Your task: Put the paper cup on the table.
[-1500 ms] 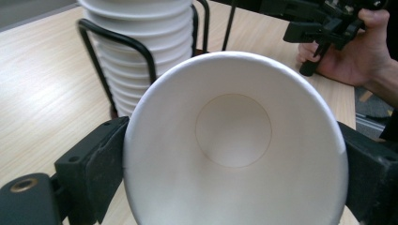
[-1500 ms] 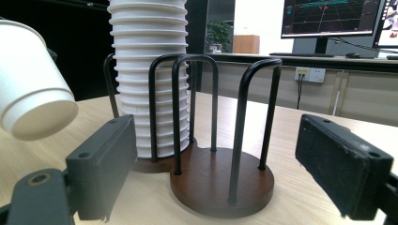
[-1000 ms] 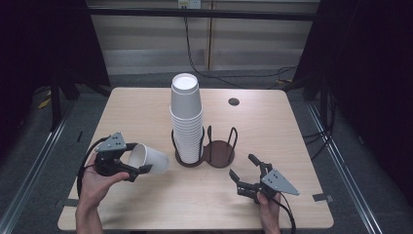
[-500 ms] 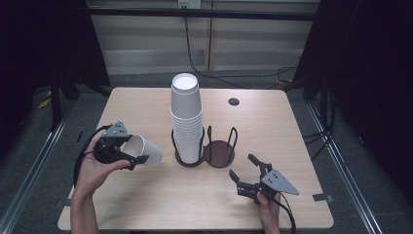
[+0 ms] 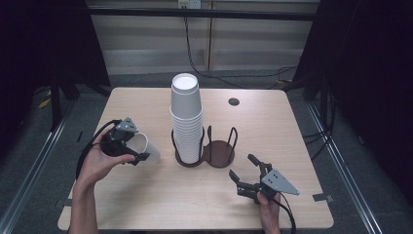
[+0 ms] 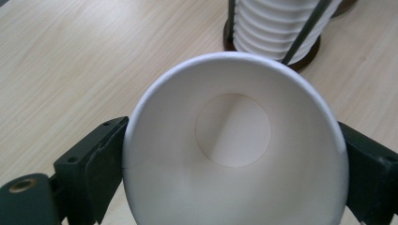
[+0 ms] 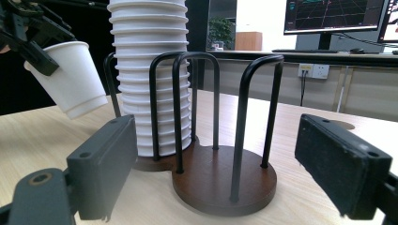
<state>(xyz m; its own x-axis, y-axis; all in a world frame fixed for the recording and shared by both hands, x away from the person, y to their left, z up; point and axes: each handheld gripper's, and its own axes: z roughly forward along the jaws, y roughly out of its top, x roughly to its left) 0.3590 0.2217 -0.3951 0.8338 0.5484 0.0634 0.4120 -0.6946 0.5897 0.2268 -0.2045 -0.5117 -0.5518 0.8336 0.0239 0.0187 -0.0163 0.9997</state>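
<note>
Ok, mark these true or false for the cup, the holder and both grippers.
1. The left gripper holds a single paper cup. True.
2. The right gripper grips a cup. False: its fingers are open with nothing between them.
3. The cup stack stands in one ring of the two-ring holder. True.
4. The held cup stands upright on the table. False: it is off the table and tilted.

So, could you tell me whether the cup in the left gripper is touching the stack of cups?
Apart. The right gripper view shows the paper cup hanging tilted, with dark background between it and the cup stack.
</note>
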